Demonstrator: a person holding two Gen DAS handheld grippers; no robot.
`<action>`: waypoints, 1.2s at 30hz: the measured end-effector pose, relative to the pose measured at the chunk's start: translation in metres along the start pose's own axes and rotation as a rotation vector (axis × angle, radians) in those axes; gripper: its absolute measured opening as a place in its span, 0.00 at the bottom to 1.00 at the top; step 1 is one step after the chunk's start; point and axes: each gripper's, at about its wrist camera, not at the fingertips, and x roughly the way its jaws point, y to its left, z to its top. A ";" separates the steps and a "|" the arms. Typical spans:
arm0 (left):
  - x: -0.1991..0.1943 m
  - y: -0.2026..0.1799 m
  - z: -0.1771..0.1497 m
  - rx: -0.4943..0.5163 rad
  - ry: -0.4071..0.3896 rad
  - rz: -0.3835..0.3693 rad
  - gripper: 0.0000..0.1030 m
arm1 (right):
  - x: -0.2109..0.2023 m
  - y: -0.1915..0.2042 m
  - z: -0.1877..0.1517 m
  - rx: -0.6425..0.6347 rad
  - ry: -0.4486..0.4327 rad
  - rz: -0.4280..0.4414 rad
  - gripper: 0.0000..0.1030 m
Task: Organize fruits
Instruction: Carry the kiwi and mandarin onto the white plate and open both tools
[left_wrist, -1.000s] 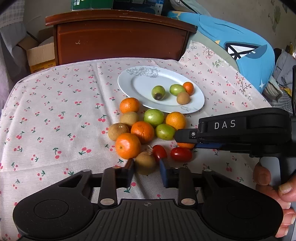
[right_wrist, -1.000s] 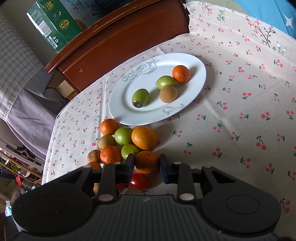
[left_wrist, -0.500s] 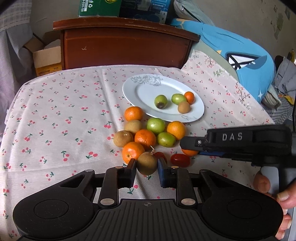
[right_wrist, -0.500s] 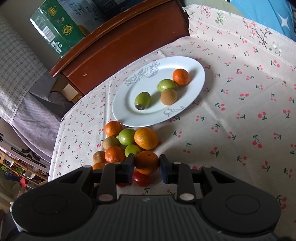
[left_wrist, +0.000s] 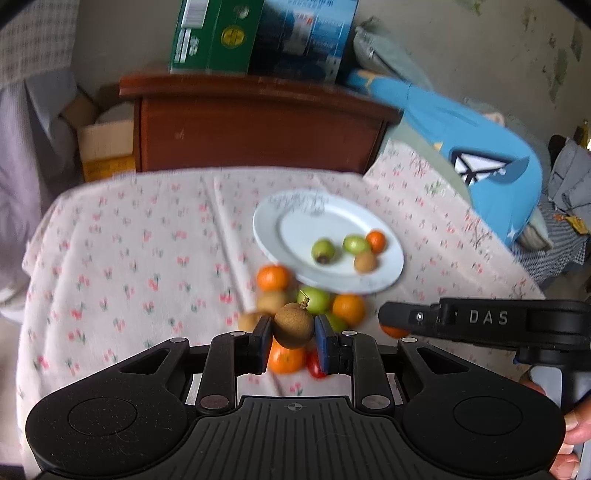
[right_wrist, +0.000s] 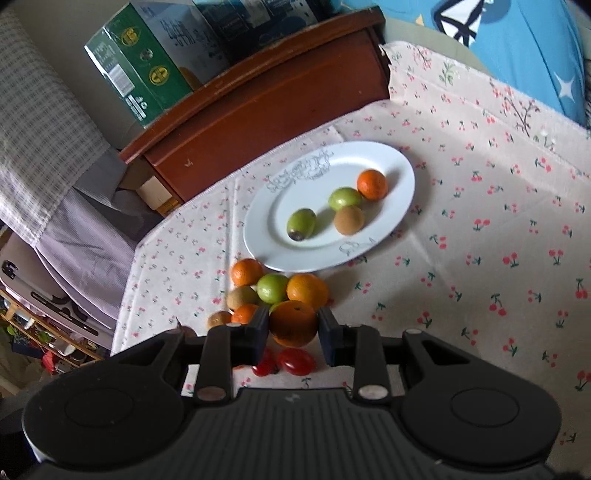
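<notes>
1. Left wrist view: my left gripper (left_wrist: 293, 334) is clamped on a brown longan (left_wrist: 293, 325), its stem end up, pinched squarely between the two pads and clear of the cloth. I judge this the carry step of sorting fruit onto the white plate (left_wrist: 295, 212), which lies at about one o'clock from the jaws, beyond the loose pile (left_wrist: 310, 299) of oranges and green fruits on the cherry-print tablecloth (left_wrist: 129, 258). The view is blurred, so finer detail escapes me.

2. Same view: my right gripper (left_wrist: 386, 318) reaches in from three o'clock, with a bit of orange showing under its tip.

3. Right wrist view: here the right gripper (right_wrist: 293, 326) is closed on an orange (right_wrist: 293, 323), held mid-jaw above two cherry tomatoes (right_wrist: 295, 362) at six o'clock. The plate (right_wrist: 388, 158) sits at twelve to one o'clock, already carrying an orange, two green fruits and a longan; its near-left portion is bare.

4. Next, as I read it: carry both fruits forward over the pile without clipping it, lower each onto bare plate, and release gently, since round fruit will likely roll towards the rim.
</notes>
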 end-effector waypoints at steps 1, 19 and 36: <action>-0.001 0.000 0.004 0.001 -0.007 -0.008 0.22 | -0.002 0.001 0.003 0.001 -0.002 0.007 0.28; 0.030 0.019 0.063 -0.060 0.020 -0.062 0.22 | 0.001 -0.015 0.061 0.044 -0.021 0.054 0.28; 0.093 0.014 0.084 -0.031 0.112 -0.102 0.22 | 0.053 -0.019 0.064 0.096 0.057 0.017 0.28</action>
